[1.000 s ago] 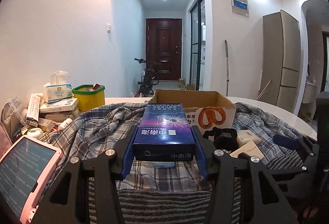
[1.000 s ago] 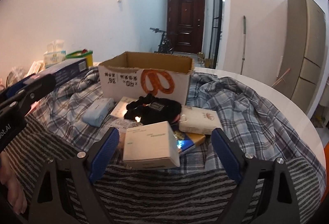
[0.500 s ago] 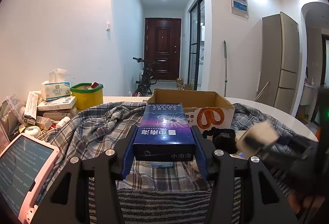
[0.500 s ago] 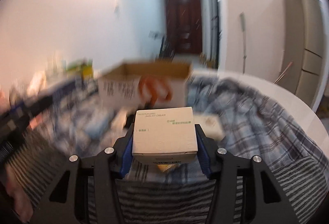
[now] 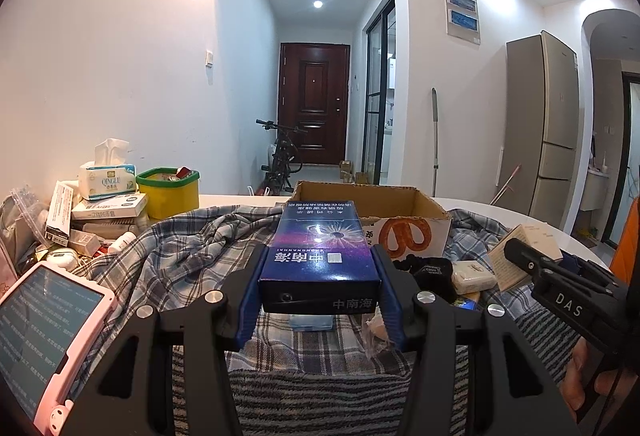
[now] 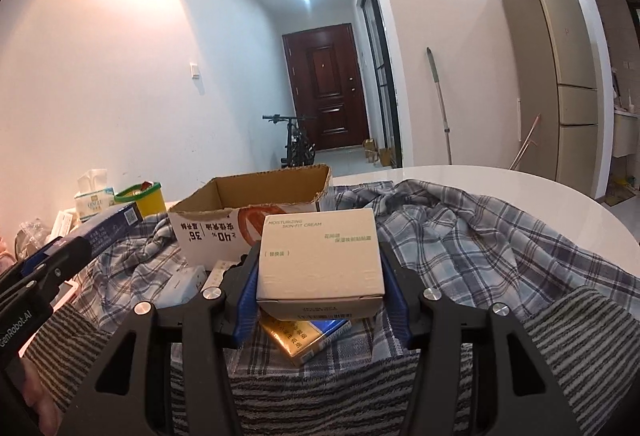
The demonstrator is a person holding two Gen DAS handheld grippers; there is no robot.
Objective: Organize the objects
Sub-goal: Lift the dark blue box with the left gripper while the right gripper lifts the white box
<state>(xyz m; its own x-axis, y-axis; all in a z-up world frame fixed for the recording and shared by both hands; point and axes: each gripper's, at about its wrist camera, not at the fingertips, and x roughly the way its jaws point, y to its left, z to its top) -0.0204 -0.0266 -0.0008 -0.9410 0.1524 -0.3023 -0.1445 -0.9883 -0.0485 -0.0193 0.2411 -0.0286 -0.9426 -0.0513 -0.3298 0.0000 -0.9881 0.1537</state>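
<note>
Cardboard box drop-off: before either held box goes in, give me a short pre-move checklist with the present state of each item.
1. Left gripper clamped on the blue box: ok, pads press both sides.
2. Right gripper clamped on the white cream box: ok; its jaws have just closed onto it.
3. White cream box clear of the gold and blue packet beneath: ok.
4. Cardboard box top open: ok.
5. Room inside the cardboard box: cannot tell, its floor is hidden.
6. Grippers apart from each other: ok.

White hallway, dark door (image 5: 314,103), ceiling spotlights, fridge-like tall cabinet (image 5: 544,127).
</note>
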